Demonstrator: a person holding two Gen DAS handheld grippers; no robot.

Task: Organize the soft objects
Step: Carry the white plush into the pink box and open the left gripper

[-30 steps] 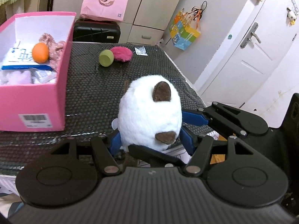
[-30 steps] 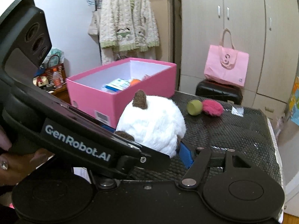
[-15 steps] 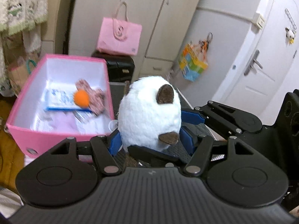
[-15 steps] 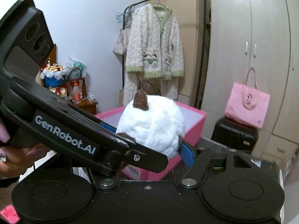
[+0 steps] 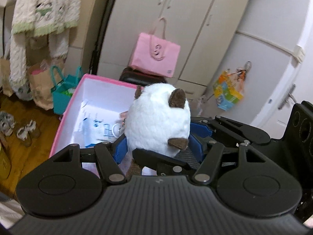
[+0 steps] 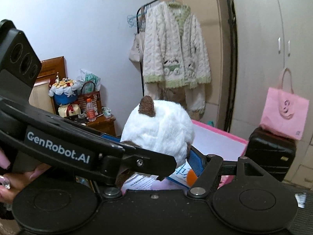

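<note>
both grippers, left gripper (image 5: 159, 146) and right gripper (image 6: 156, 152), clamped on the white plush toy (image 5: 158, 119), now carried off the table and held above the pink box (image 5: 68, 113), pink bag (image 5: 155, 57) beyond

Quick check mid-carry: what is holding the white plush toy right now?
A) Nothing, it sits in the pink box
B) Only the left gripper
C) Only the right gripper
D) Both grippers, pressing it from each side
D: the white plush toy is squeezed by blue pads of both the left gripper and the right gripper, held above the pink box.
</note>
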